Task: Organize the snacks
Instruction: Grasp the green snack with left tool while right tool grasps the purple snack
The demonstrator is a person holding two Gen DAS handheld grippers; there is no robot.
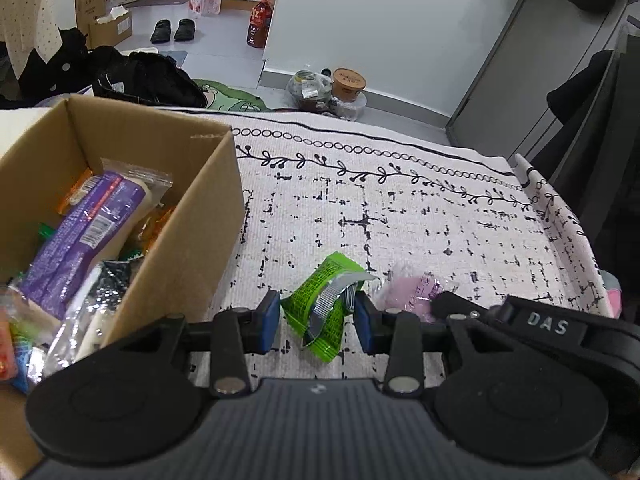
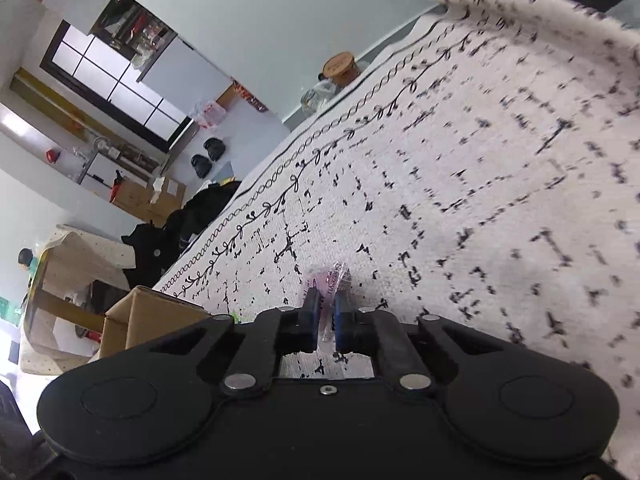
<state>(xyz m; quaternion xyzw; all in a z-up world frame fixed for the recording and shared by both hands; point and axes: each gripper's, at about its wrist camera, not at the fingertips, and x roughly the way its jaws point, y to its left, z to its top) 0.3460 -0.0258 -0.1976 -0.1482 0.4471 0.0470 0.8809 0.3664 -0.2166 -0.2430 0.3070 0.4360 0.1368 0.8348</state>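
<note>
Your green snack packet [image 1: 325, 309] lies crumpled on the patterned cloth [image 1: 440, 216], right between the blue pads of your left gripper [image 1: 316, 320]. The pads stand apart on either side of it, close to the wrapper; whether they touch it you cannot tell from this view. Just to its right sits a pink wrapped snack [image 1: 408, 290], and your right gripper [image 2: 327, 318] has its fingers closed together on that pink wrapper [image 2: 330, 280], which sticks out ahead of the pads, low over the cloth. In the left wrist view the right gripper's black body reaches in from the right beside the pink snack. To the left of the green packet stands an open cardboard box [image 1: 192, 240], touching the cloth's edge, already holding a purple packet [image 1: 84, 236] and other mixed wrappers.
</note>
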